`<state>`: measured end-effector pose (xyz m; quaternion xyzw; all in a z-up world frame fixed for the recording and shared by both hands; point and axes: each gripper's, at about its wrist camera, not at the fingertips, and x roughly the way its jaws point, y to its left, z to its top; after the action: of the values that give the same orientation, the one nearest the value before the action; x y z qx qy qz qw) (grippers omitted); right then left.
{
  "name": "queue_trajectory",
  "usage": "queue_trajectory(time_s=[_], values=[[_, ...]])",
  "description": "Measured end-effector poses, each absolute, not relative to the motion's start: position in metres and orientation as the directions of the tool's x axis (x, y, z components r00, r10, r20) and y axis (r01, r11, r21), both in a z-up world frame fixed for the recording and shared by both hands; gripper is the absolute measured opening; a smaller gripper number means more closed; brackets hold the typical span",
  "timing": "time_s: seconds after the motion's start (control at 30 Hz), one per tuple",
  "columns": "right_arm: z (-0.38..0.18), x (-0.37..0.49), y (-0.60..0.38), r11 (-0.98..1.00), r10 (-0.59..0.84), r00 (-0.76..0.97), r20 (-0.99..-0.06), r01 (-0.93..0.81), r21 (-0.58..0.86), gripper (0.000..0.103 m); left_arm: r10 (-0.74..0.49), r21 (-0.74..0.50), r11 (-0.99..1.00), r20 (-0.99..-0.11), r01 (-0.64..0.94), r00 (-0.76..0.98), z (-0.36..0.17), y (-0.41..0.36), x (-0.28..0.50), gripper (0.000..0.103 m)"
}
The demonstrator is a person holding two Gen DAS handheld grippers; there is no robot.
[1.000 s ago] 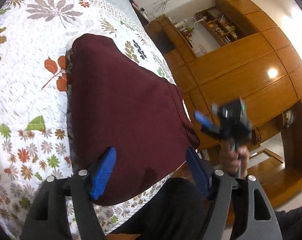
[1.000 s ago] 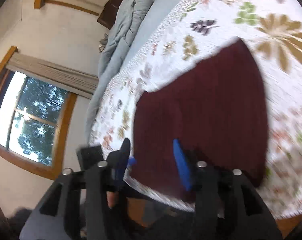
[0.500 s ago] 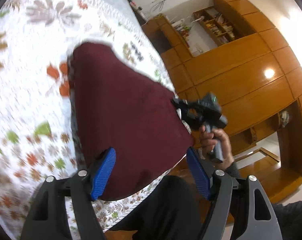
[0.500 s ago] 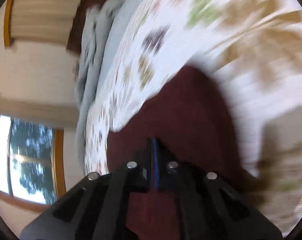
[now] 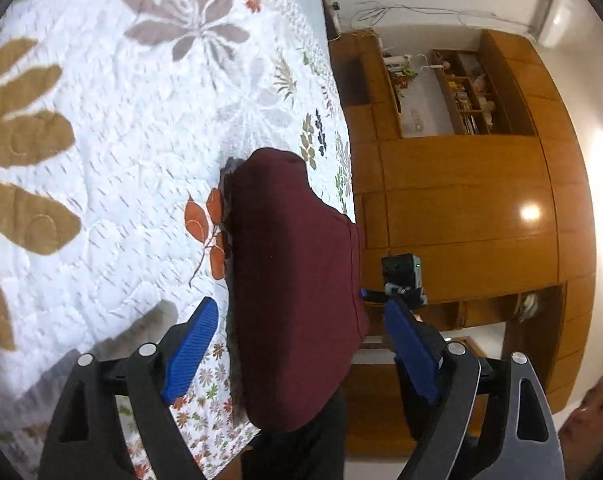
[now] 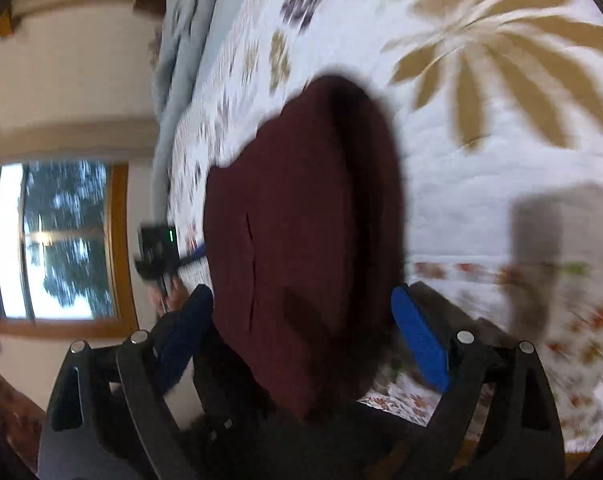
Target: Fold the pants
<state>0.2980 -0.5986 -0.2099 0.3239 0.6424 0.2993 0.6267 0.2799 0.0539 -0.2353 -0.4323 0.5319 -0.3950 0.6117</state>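
Note:
The maroon pants (image 5: 293, 280) lie as a folded stack on the flowered quilt, near the bed's edge. My left gripper (image 5: 301, 350) hovers at the stack's near end. Its jaws are opening, and its blue pads (image 5: 193, 348) stand wide on either side of the cloth without pressing it. In the right wrist view the pants (image 6: 301, 240) fill the middle, blurred. My right gripper (image 6: 301, 340) is also opening wide, and its pads (image 6: 419, 340) straddle the near end without touching it. Each gripper shows in the other's view: the right one (image 5: 401, 280) and the left one (image 6: 157, 248).
The white quilt (image 5: 101, 160) spreads far to the left and ahead. A wooden wardrobe wall (image 5: 461, 200) with book shelves stands past the bed's edge. A grey blanket (image 6: 177, 40) lies at the bed's head, and a window (image 6: 61, 240) is behind. A person's dark-clothed leg (image 5: 297, 452) is by the edge.
The right gripper closed to a slit half a second ago and now stands wide. The left gripper drew back from the pants and spread a little wider. The stack stayed put.

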Motion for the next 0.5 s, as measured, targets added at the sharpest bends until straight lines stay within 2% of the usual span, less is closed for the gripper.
queue_trajectory(time_s=[0.13,0.37,0.43,0.5], values=[[-0.227,0.304,-0.576,0.636,0.767,-0.111,-0.631,0.003,0.772,0.093,-0.952,-0.955,0.298,-0.296,0.012,0.081,-0.249,0.040,0.282,0.086],[-0.231,0.313,-0.559,0.587,0.802,-0.157,-0.577,0.028,0.809,0.101,-0.952,-0.952,0.305,-0.304,0.024,0.047,-0.259,0.018,0.276,0.086],[-0.235,0.320,-0.532,0.638,0.755,-0.187,-0.628,-0.009,0.770,0.101,-0.948,-0.948,0.318,-0.317,0.035,0.031,-0.257,0.009,0.277,0.086],[-0.234,0.321,-0.533,0.628,0.762,-0.194,-0.617,-0.012,0.778,0.100,-0.950,-0.949,0.313,-0.313,0.042,0.016,-0.255,0.004,0.276,0.086]])
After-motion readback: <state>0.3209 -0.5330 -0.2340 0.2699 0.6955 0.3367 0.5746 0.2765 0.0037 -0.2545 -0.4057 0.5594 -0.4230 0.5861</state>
